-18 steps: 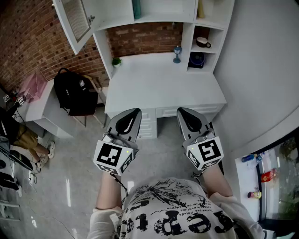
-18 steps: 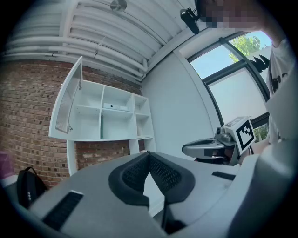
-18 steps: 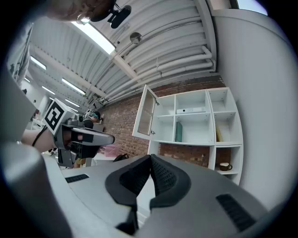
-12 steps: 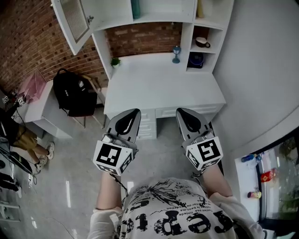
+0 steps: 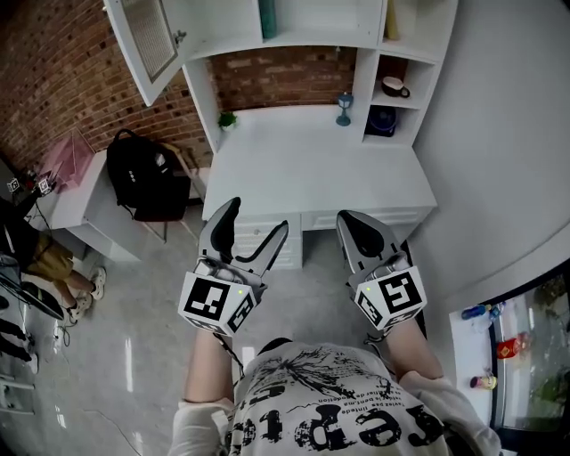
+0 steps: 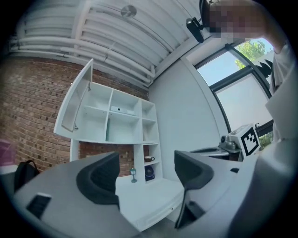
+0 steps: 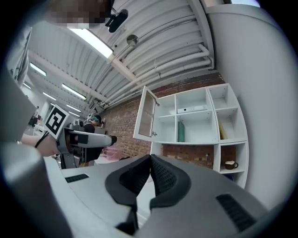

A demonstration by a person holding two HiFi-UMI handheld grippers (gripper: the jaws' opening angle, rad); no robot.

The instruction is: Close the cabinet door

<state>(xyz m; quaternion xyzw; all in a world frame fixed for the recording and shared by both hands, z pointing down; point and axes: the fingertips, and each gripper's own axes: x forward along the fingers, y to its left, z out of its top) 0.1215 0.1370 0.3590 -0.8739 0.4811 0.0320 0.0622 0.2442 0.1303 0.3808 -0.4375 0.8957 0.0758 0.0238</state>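
- Plainly, the cabinet door (image 5: pixel 147 40) stands open. It is swung out to the left of the white shelf unit (image 5: pixel 294 36) at the far end of the scene, above the desk (image 5: pixel 312 169). It has a lighter panel in its frame and a small knob (image 5: pixel 179 37) at its free edge.
- The left-hand compartment it would cover looks bare, so nothing seems to block the swing. A teal bottle (image 5: pixel 266 16) stands in the next compartment to the right and should be clear of the door.
- The left gripper (image 5: pixel 258 218) has its jaws spread wide with nothing between them. The right gripper (image 5: pixel 354 223) has its pads pressed together on nothing. Both hang by the desk's near edge, well apart from the door.
- The step in hand looks like the reach, and the left gripper is the natural choice, being on the door's side.
- I would go up and to the far left, then meet the door near its free edge rather than near the hinge, where a push has little leverage.
- Either pinch the edge by the knob or lay one jaw flat on the outer frame, keeping off the panel, which may be fragile.
- Follow the door's arc to the right and slow down before it meets the cabinet, so it seats without a slam or rebound.
- Readable writing is scarce. The cubes (image 5: pixel 215 301) carry only black-and-white square markers. The person's shirt (image 5: pixel 329 410) has large black letters, too distorted from this angle to read with confidence. No brand shows on the furniture.
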